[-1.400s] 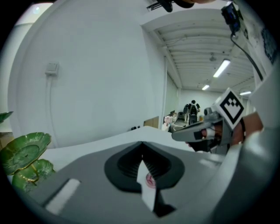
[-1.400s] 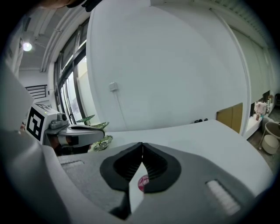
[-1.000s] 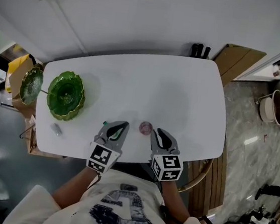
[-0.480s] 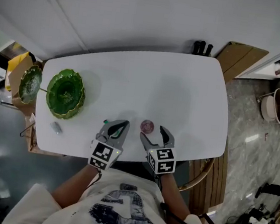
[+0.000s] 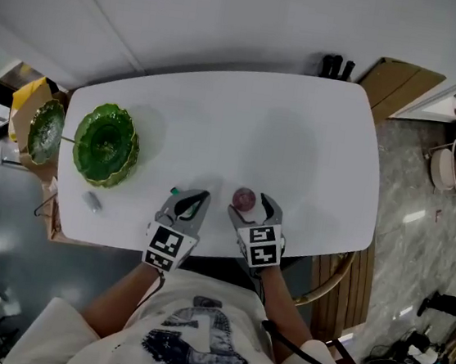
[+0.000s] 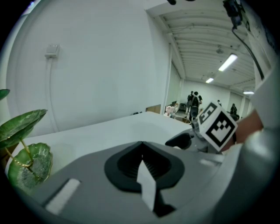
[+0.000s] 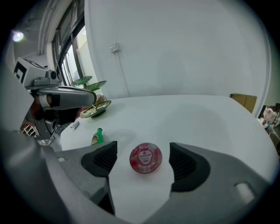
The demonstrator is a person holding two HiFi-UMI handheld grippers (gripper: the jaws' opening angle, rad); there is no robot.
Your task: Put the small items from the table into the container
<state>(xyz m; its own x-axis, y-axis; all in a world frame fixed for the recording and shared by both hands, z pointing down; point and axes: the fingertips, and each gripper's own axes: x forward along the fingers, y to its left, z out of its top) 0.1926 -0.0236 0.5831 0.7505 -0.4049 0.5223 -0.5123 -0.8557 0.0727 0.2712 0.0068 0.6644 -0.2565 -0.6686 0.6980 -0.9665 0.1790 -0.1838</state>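
A round pink item [image 5: 244, 197] with a red label [image 7: 145, 158] lies flat on the white table [image 5: 298, 144] near its front edge. My right gripper [image 5: 250, 207] [image 7: 143, 153] straddles it, jaws opening, and neither pad touches it. A small green bottle [image 5: 174, 190] [image 7: 96, 136] lies just left of my left gripper [image 5: 195, 197] [image 6: 142, 161], whose jaws are shut with nothing between them. The green scalloped bowl [image 5: 104, 147] [image 7: 96, 108] stands at the table's left end. A small wrapped item [image 5: 91, 201] [image 7: 75, 125] lies near the front left corner.
A second green dish [image 5: 45, 130] and plant leaves [image 6: 22, 124] sit beyond the table's left end, over a yellow box [image 5: 27, 107]. A wooden chair [image 5: 339, 281] stands at the front right. Brown boards [image 5: 400, 91] lean at the back right.
My right gripper's jaws went from nearly shut to wide apart and sank around the pink item. The left gripper lowered a little, still shut.
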